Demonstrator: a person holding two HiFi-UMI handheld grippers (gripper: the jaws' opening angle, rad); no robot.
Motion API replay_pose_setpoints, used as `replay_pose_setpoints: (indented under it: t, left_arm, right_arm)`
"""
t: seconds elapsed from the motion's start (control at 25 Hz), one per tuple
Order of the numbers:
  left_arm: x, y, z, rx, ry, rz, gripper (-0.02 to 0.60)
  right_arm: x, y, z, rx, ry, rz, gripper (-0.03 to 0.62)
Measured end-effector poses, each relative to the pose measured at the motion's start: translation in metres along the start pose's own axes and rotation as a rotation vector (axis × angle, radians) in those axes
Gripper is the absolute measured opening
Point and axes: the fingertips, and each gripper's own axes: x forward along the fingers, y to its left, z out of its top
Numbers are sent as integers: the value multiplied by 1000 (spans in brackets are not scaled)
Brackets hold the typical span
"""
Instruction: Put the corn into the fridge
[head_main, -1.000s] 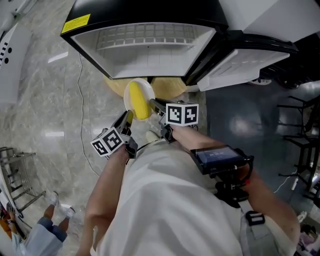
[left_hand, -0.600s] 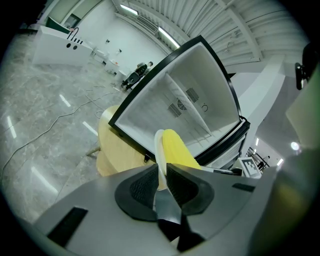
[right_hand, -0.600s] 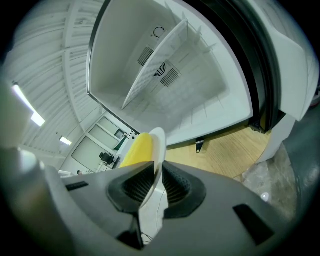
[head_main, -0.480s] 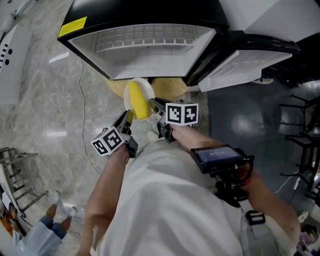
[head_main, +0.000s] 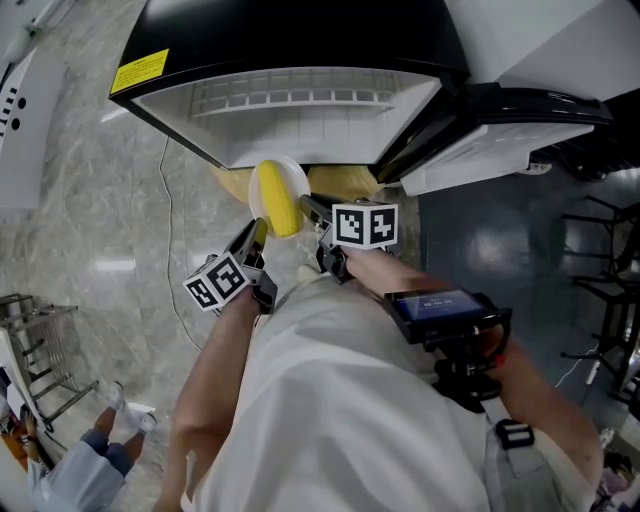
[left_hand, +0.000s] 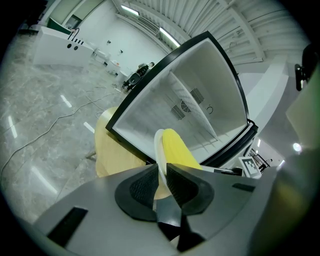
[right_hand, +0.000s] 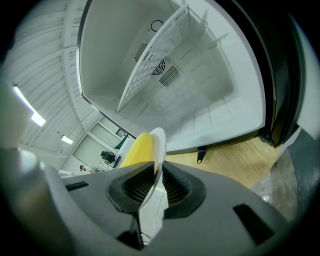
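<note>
Fingers of my left gripper (left_hand: 160, 170) are pinched narrow on the rim of the white plate (left_hand: 158, 145), and those of my right gripper (right_hand: 157, 170) are clamped the same way on the rim's other side. Neither pair touches the food itself.

As I judge it, the step in hand is carrying the plate into the open fridge (head_main: 300, 90). To do it well, both grips should stay equally firm and both hands should travel together. A lag on one side would tip the plate and let the cob roll. The plate should go in level and low, under the wire shelf (right_hand: 160, 55), and clear the front edge before I set it down.

Just beyond my fingertips, the corn (head_main: 275, 200) lies on the plate between the two grippers, right of the left pads and left of the right ones. It is not yet inside. It hangs in front of the fridge's mouth, above the near edge of the wooden stand (head_main: 345, 180), with the door (head_main: 500, 140) swung open at far right.
</note>
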Motion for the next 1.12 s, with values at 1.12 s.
replay_pose_setpoints:
  t: [1.12]
  left_arm:
    - [47,24,14,-56,-6,79,55]
  right_arm:
    - [40,-36,27,-6,75,-9,54]
